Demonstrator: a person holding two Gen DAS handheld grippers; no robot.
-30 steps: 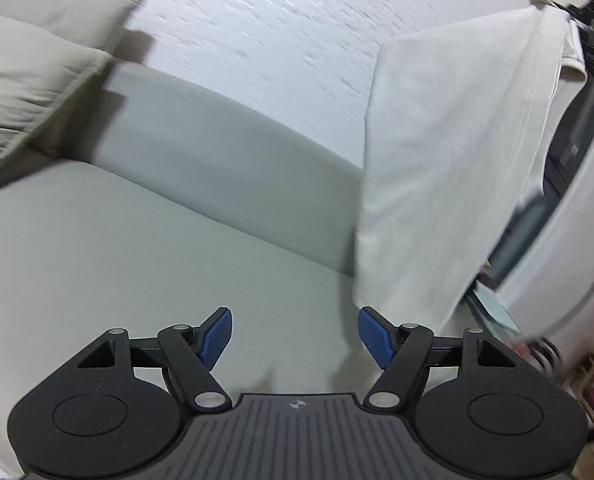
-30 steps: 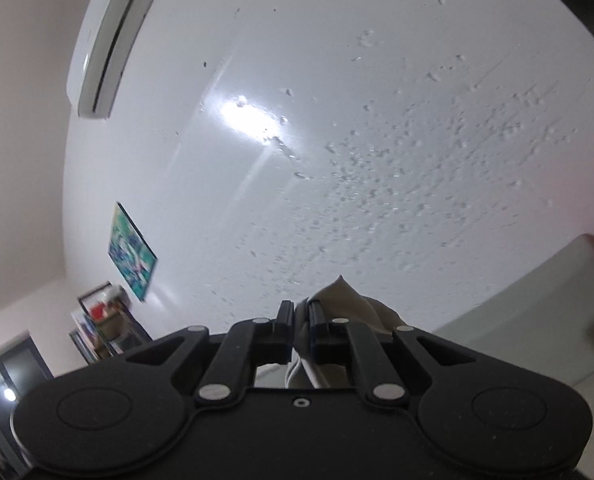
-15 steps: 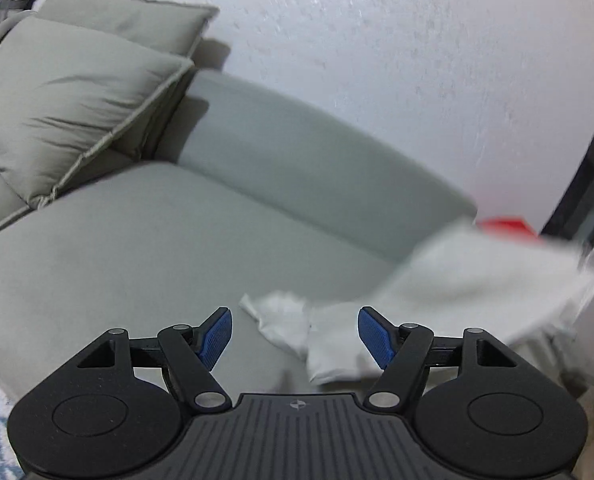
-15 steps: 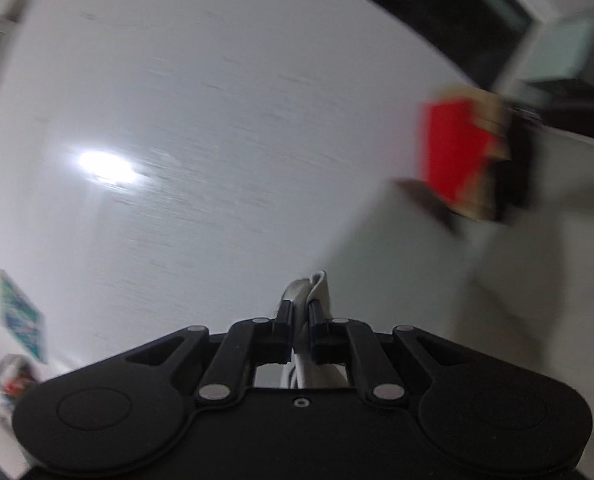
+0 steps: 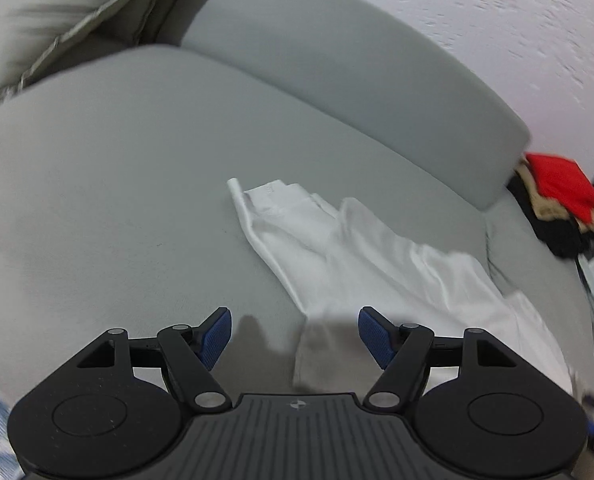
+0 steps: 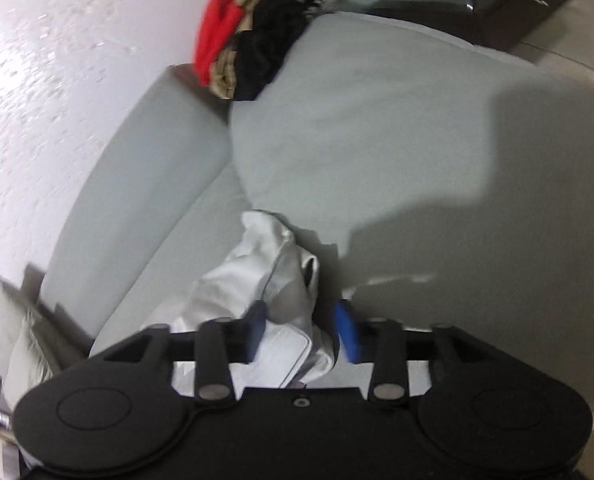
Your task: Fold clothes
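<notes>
Left wrist view: the left gripper (image 5: pixel 295 334) hovers over the grey sofa (image 5: pixel 117 200) with its blue pads spread wide and nothing between them. The white garment (image 5: pixel 337 248) lies rumpled on the seat cushion, running from a hemmed end near 12 o'clock of the gripper down toward 4 o'clock, one edge passing just under the gap between the pads. A pile of red and black clothes (image 5: pixel 557 200) sits on the sofa arm at 2 o'clock, and a cushion (image 5: pixel 57 12) leans at 10 o'clock.

Right wrist view: the right gripper (image 6: pixel 303 330) is partly spread, and a bunched end of the white garment sits between the pads. With the blur, I cannot tell whether either pad touches it. The cloth trails off toward 10 o'clock along the backrest, and the clothes pile lies at 12 o'clock.

Risks: the cloth is creased and doubled on itself, so any fold made now may trap wrinkles. A pinch could catch several layers, or only one, and drag the garment askew across the soft seat.
</notes>
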